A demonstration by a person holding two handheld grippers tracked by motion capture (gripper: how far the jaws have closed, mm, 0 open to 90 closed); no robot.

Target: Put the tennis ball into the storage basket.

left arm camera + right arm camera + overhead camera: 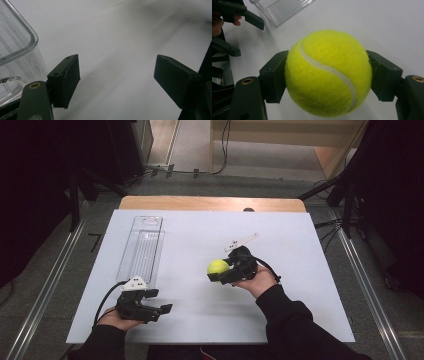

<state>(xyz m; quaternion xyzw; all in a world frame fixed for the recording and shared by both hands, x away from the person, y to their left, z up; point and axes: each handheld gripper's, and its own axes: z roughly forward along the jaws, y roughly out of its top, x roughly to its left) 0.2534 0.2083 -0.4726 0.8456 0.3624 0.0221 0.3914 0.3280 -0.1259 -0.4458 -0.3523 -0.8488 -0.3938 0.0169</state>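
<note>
Right claw (220,271): clamped on the tennis ball (218,267), one jaw pressed to each side; held at centre-right of the bench (300,320), raised a little off the sheet as far as can be told
Tennis ball: yellow-green, white seam curving across the front in the right gripper view (328,72); gripped between both pads, bulging past them above and below
Left claw (162,309): jaws spread wide, nothing between them; low over the near-left part of the bench, pointing right
Clear tray (141,247): long, transparent, ribbed floor; lying on the left half of the bench, running near to far; near end just beside the left claw, rounded rim at left in the left gripper view (18,53)
</note>
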